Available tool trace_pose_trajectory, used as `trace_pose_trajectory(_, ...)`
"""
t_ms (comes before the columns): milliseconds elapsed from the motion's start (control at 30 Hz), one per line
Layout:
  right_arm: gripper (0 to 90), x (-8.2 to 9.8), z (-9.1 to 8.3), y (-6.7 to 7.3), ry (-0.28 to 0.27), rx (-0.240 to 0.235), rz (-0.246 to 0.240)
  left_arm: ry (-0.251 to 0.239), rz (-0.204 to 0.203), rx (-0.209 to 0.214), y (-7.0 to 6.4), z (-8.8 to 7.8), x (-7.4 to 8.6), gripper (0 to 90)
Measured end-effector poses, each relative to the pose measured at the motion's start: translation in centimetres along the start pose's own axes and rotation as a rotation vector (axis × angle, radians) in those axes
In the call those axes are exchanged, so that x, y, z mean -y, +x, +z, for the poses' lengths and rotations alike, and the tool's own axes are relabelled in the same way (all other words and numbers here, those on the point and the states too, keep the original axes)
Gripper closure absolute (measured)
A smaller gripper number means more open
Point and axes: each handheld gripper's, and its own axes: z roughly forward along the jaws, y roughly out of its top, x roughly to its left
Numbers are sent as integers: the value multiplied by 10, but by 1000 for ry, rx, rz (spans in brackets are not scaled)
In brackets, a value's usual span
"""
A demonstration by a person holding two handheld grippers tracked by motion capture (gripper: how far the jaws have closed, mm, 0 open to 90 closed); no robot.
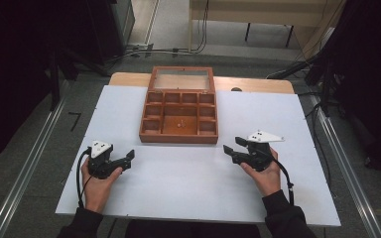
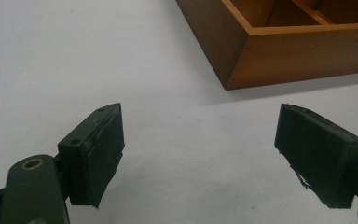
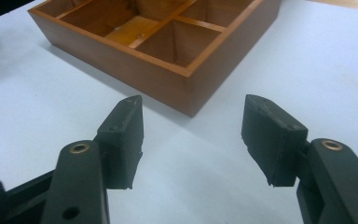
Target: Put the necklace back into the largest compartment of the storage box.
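A brown wooden box (image 1: 178, 115) with several compartments and a raised glass lid (image 1: 181, 79) stands in the middle of the white table (image 1: 198, 183). My left gripper (image 1: 129, 157) rests on the table at the near left of the box, open, with nothing between its jaws. In the left gripper view the box's near corner (image 2: 242, 60) lies ahead and to the right. My right gripper (image 1: 229, 151) rests at the near right, also open and empty. The right gripper view has the box's corner (image 3: 186, 79) just ahead of the gripper (image 3: 191, 140).
A small pale speck (image 1: 181, 124) lies in the box's large middle compartment. The wooden table edge (image 1: 258, 85) shows behind the white sheet. Metal rails (image 1: 25, 168) run along both sides. Cables and dark equipment stand on the floor beyond.
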Motion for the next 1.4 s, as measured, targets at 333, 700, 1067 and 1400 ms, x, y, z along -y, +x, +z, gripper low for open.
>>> trace_pose_trajectory(333, 375, 9, -14, -11, -12, 31, 18, 0, 0, 1, 0, 0, 0, 163)
trace_pose_trajectory(700, 366, 19, -26, -22, -14, 50, 33, 0, 0, -1, 0, 0, 0, 163)
trace_pose_trajectory(1067, 364, 28, -41, -32, -19, 82, 45, -1, 0, 0, -1, 0, 0, 163)
trace_pose_trajectory(1400, 359, 38, -53, -42, -15, 103, 58, 0, -1, -1, -1, 0, 0, 163)
